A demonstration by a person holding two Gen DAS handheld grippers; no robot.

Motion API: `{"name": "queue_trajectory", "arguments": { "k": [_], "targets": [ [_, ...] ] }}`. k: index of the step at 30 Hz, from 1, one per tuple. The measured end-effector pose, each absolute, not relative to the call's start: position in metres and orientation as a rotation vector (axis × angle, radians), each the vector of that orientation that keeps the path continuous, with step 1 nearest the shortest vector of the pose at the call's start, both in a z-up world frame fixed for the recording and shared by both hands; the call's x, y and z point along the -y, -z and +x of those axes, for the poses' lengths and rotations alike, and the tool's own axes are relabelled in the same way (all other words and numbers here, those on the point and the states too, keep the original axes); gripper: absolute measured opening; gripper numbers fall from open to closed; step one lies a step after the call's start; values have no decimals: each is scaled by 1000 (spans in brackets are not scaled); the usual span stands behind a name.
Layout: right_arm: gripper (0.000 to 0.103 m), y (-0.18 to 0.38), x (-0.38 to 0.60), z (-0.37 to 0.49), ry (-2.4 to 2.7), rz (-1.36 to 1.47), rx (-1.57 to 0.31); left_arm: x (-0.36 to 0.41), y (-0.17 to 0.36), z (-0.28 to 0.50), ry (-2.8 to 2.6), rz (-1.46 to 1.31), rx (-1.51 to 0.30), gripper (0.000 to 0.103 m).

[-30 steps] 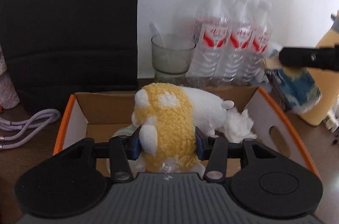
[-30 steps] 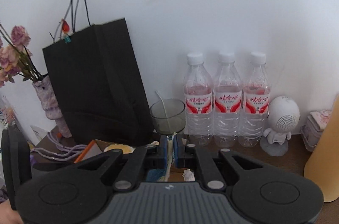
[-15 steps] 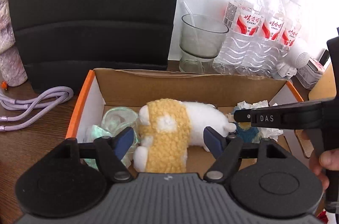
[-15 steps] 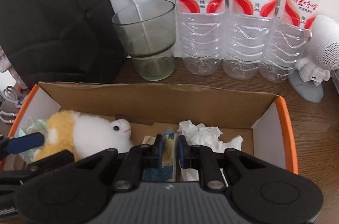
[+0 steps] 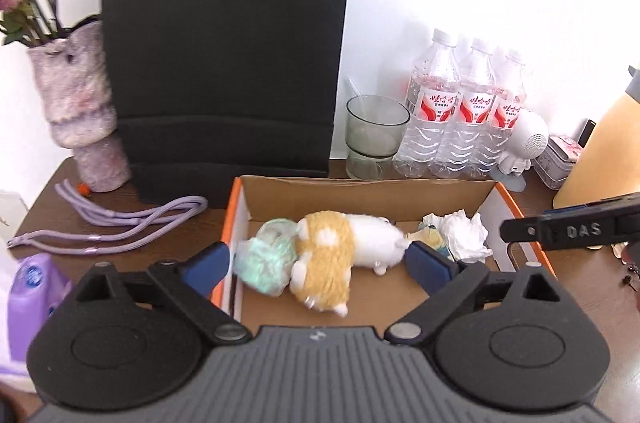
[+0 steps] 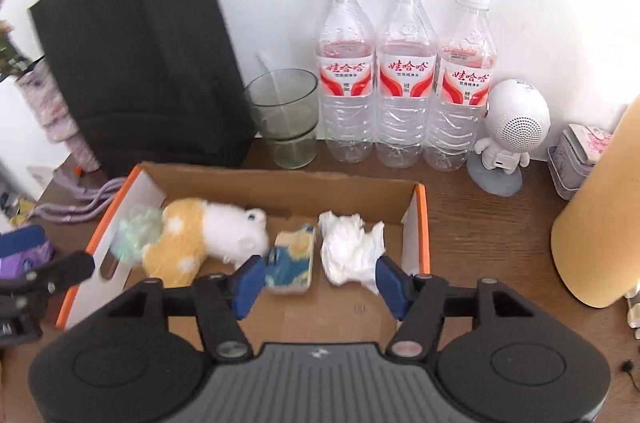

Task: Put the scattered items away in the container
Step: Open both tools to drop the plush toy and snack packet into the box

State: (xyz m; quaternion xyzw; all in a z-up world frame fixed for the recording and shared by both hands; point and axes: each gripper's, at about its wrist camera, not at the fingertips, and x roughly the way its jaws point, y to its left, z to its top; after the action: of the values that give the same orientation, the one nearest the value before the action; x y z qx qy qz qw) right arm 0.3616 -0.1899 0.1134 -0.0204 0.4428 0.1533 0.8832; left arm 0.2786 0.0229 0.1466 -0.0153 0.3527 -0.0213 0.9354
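Observation:
An orange-edged cardboard box (image 5: pixel 360 189) (image 6: pixel 280 183) sits on the brown table. Inside lie a yellow-and-white plush toy (image 5: pixel 340 251) (image 6: pixel 200 235), a pale green crumpled bag (image 5: pixel 266 259) (image 6: pixel 134 233), a blue-and-yellow sponge (image 6: pixel 290 259) (image 5: pixel 434 237) and a crumpled white tissue (image 6: pixel 348 251) (image 5: pixel 464 233). My left gripper (image 5: pixel 318 263) hangs above the box, jaws opening wide, the plush lying free below them. My right gripper (image 6: pixel 318 281) is over the box too, jaws opening; the sponge and tissue lie loose beneath and beyond them.
A black paper bag (image 5: pixel 224 55), a glass cup (image 5: pixel 374 135) and three water bottles (image 6: pixel 404 75) stand behind the box. A purple cord (image 5: pixel 116 219) and vase (image 5: pixel 78 107) are at the left. A white robot figure (image 6: pixel 508 135), tin (image 6: pixel 576 159) and yellow cylinder (image 6: pixel 600 215) stand at the right.
The left gripper let go of the plush in the box, opened wide and rose back. The right gripper carried the sponge into the box and opened, leaving it beside the tissue.

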Motion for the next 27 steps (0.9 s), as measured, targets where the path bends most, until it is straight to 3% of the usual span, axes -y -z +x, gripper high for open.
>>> {"name": "queue_trajectory", "arguments": {
  "k": [4,7,11,17,22,27],
  "targets": [
    [67,-121,206,323,-299,-41,-894,-29,-154,238,9,-36,-660,102],
    [68,-121,213,285,-334,-3,-817,-26,-156,196,16,-30,-516,102],
    [93,-118,220,225,-353,32,-578,-15,-157,147,56,2,-328,103],
    [93,-110,224,162,-359,55,-422,-20,-153,90,82,-24,-252,103],
    [103,-90,234,91,-415,119,-363,-29,-130,23,24,-10,-235,103],
    [103,-49,234,12,-427,106,-361,-33,-85,-23,18,-9,-352,103]
  ]
}}
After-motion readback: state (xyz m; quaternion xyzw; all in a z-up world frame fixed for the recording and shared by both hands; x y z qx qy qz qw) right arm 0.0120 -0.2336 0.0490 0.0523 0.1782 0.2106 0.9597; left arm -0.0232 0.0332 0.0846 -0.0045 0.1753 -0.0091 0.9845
